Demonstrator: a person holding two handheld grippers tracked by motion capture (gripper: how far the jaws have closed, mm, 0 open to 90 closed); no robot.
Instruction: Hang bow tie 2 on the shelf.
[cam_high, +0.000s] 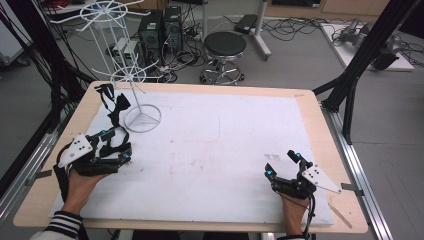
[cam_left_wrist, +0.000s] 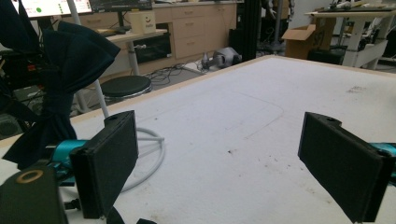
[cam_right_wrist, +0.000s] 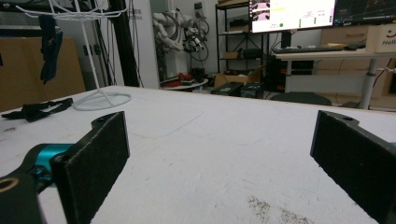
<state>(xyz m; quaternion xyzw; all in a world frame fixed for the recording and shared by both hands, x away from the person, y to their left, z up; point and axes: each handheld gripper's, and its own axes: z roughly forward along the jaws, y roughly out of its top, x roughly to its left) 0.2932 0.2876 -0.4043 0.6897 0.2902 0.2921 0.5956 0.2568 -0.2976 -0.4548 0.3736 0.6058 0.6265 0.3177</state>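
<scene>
Your left gripper (cam_high: 114, 146) and right gripper (cam_high: 281, 164) both rest on the surface (cam_high: 215, 145) with jaws spread, empty. One black strap (cam_high: 114, 107) lies beside the one white wire rack (cam_high: 142, 117), near your left gripper.

A black bow tie (cam_high: 120, 106) hangs on the white rack (cam_high: 131, 75), just ahead of my left gripper (cam_high: 112, 145). Black straps (cam_high: 106, 90) lie flat beyond it.

A cardboard box (cam_right_wrist: 385, 37) at far right bears partly cut-off lettering, "Well"; no other text is legible.
</scene>
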